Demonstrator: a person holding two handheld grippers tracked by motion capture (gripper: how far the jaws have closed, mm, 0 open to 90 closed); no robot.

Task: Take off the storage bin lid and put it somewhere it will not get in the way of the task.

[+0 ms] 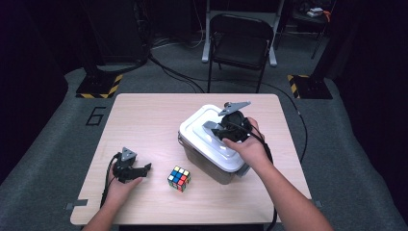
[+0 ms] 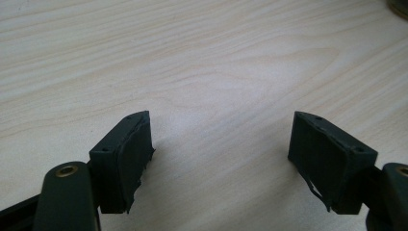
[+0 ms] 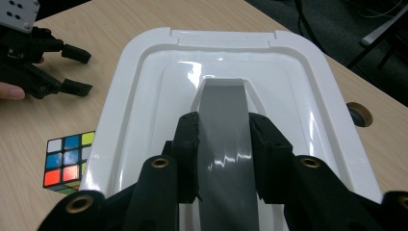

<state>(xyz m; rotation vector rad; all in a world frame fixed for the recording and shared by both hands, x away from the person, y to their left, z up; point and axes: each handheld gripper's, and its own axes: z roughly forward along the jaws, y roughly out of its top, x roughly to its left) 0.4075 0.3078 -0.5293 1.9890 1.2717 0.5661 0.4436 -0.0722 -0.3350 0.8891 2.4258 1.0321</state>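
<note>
Grey plastic handle [image 3: 222, 144], one of them, sits down the middle of a glossy white lid [image 3: 144, 110], and that's what the right gripper [image 3: 222, 159] has clamped: its two black jaws are closed in tight on either side of the handle strap, pads pressing against it. The lid is snapped on a single translucent grey storage bin [image 1: 202, 156], which stands on the right half of the table, turned at an angle to the table edges. In the high view the right gripper [image 1: 226, 129] comes in over the top of the lid [image 1: 202, 127], with the person's right hand [image 1: 248, 144] wrapped round it and a black cable trailing back along the forearm.

Just beside the bin, on its near-left side, there's one Rubik's cube [image 1: 179, 178], scrambled, not touching the bin as far as I can tell. The right gripper view catches a corner of the cube [image 3: 67, 161] too, with white, blue, yellow-green and red-orange stickers showing.

Further left, the left gripper [image 1: 142, 169] is low over the light wood table [image 1: 144, 115] in the person's left hand [image 1: 122, 185], well apart from the bin. Its jaws stand wide open with nothing between them, just bare wood grain in the left gripper view [image 2: 221, 139].

Beyond the table: one black folding chair [image 1: 239, 38] on the grey floor, and two yellow-and-black striped stand bases [image 1: 98, 86], one at each side.
</note>
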